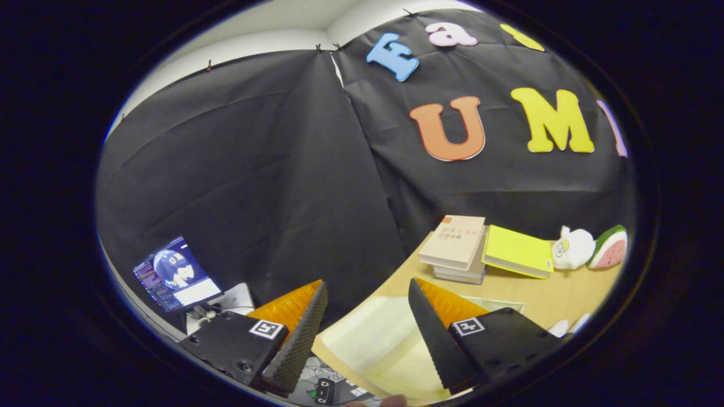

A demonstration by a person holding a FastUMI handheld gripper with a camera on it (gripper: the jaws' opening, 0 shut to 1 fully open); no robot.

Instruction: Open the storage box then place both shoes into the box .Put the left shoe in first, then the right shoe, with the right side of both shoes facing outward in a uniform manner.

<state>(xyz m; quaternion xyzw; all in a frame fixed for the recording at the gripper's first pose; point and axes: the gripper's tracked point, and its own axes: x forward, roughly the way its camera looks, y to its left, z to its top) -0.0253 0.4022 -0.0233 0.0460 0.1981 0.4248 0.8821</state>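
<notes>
Wooden table (565,299) bears stacked books (455,249), a yellow pad (517,251); the claw (367,305) gapes wide, empty.

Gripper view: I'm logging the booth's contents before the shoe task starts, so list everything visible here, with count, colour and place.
Table: one, light wood, beyond the fingers.
Pale box lid or panel: one, cream, on the table between the fingers; cannot tell exactly what it is.
Stacked books: a few, beige covers, at the table's far side.
Yellow book: one, beside the stack.
White figurine: one, next to the yellow book.
Watermelon slice toy: one, green and red, beside the figurine.
Monitor: one, lit, off the table, beside one finger.
Gripper: one, fingers apart, holding nothing.
</notes>
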